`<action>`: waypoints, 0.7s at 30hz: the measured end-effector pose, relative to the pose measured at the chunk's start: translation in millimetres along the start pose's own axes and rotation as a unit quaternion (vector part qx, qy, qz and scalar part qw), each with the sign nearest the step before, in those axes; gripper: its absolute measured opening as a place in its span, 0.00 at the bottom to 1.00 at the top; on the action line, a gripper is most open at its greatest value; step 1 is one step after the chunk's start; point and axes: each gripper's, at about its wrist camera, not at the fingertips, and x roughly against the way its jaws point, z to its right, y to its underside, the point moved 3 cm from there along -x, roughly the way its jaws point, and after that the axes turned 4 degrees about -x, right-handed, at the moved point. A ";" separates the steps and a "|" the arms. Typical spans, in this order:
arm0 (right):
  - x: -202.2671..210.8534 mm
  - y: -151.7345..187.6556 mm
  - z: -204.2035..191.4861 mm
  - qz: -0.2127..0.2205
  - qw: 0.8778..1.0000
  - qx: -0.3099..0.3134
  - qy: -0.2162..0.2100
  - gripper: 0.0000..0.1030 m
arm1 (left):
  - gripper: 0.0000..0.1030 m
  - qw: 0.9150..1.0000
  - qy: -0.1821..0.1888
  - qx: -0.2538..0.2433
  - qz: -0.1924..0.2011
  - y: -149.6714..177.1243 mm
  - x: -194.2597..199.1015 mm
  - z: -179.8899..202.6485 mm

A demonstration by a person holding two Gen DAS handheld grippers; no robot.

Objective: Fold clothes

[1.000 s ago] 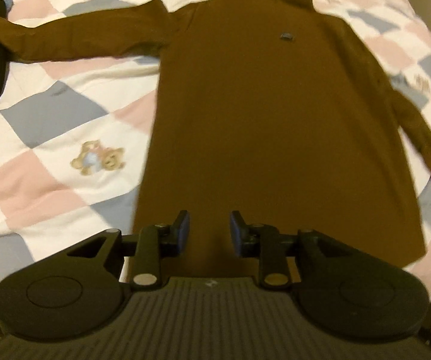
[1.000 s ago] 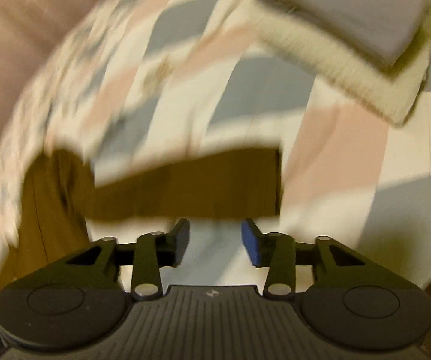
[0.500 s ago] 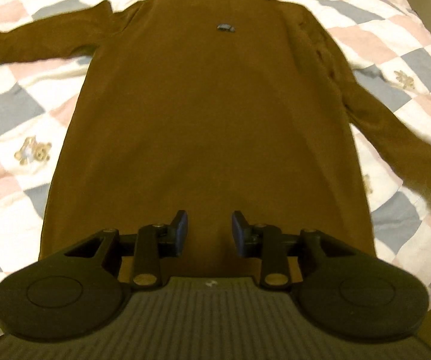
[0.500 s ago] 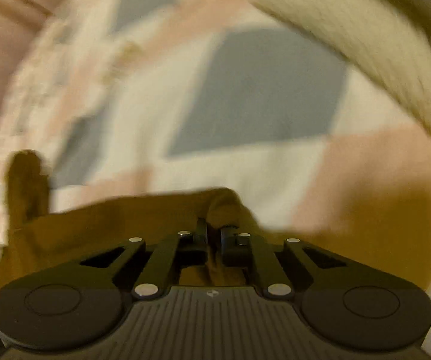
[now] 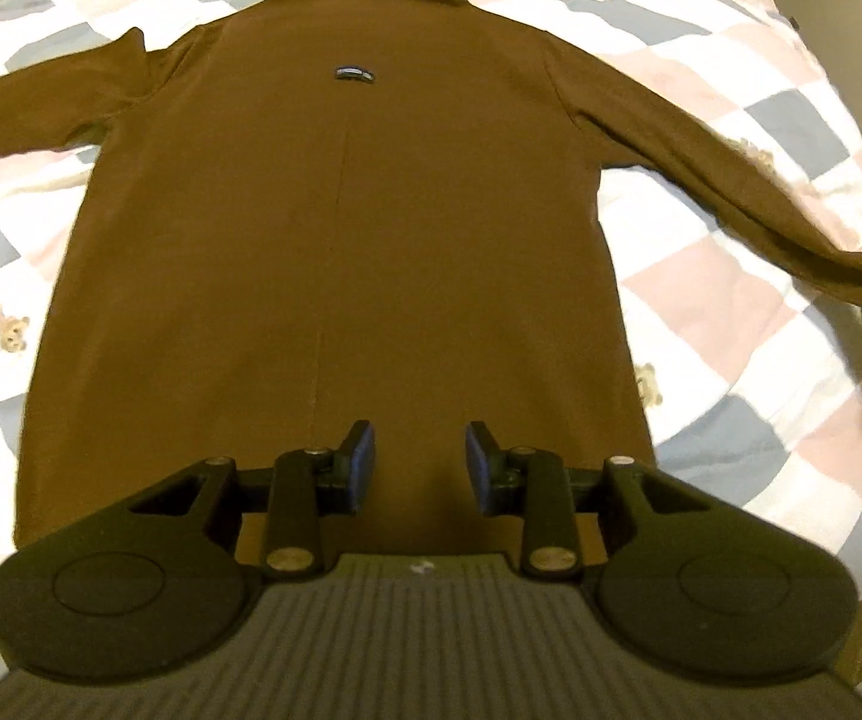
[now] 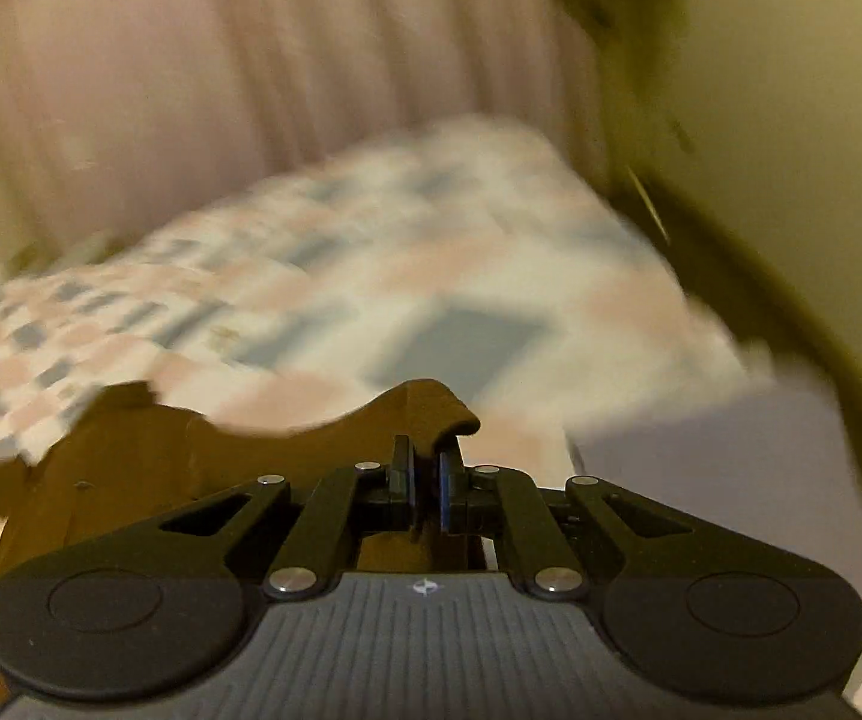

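On the bed's checked quilt (image 5: pixel 725 312) of pink, grey and white squares with small teddy-bear prints, a dark brown long-sleeved knit garment (image 5: pixel 335 228) lies spread flat, its collar toward 12 o'clock and its hem toward 6 o'clock in the left wrist view. A small dark label (image 5: pixel 354 73) sits high on the body, below the collar. One sleeve (image 5: pixel 41 114) reaches out toward 9 o'clock; the other sleeve (image 5: pixel 749 198) runs toward 3 o'clock and off the frame's edge.

The left tongs (image 5: pixel 421 468) hang over the hem area near 6 o'clock, jaws apart with nothing between them, only brown fabric showing beneath.

In the blurred right wrist view, the right tongs (image 6: pixel 426 480) are clamped on a fold of the brown garment, having just closed on it; the pinched cloth humps up above the fingertips toward 12 o'clock and trails away toward 9 o'clock. Beyond it the quilt stretches toward 11 o'clock, and a pale lilac folded cloth (image 6: pixel 731 456) lies at 3 o'clock. A pinkish curtain (image 6: pixel 287 60) fills the upper background.
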 end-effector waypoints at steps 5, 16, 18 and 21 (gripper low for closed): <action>-30.3 2.8 27.9 -0.029 0.996 -0.079 0.013 0.07 | 0.29 0.999 -0.017 0.028 -0.007 9.2 3.9 -15.3; -75.4 -50.8 81.9 -0.083 0.980 -0.176 0.049 0.08 | 0.30 0.999 -0.012 0.044 -0.023 13.9 -6.0 -21.4; -92.7 -42.7 85.5 -0.100 0.977 -0.176 0.068 0.11 | 0.30 0.998 -0.014 0.052 -0.027 16.9 -6.6 -26.3; -108.2 -33.2 81.0 -0.106 0.977 -0.158 0.098 0.18 | 0.31 0.997 -0.019 0.068 -0.025 22.0 -3.5 -37.5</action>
